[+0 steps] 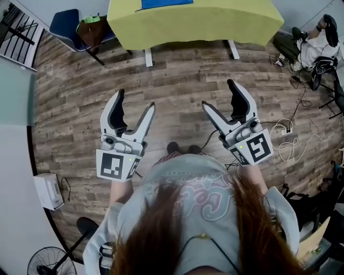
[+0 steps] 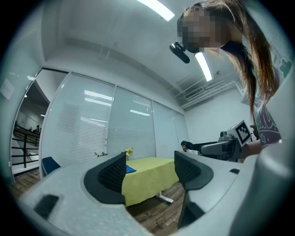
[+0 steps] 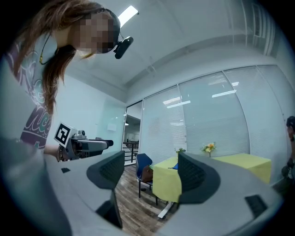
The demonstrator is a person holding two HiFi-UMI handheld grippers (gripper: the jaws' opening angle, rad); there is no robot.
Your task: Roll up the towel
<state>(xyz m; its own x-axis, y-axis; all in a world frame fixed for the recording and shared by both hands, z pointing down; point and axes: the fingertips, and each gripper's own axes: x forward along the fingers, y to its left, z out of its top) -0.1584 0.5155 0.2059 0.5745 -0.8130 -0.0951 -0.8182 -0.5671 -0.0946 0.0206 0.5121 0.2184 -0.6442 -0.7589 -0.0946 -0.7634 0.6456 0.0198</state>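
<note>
Our left claw [image 1: 135,100] and right claw [image 1: 219,95] gaped empty; we needed to reach the table [image 1: 215,27] squarely, facing the towel [image 1: 161,3].

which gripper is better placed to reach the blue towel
Left, marginally: the towel sits more in line with the left gripper than the right gripper; both are open, empty, far off.
</note>
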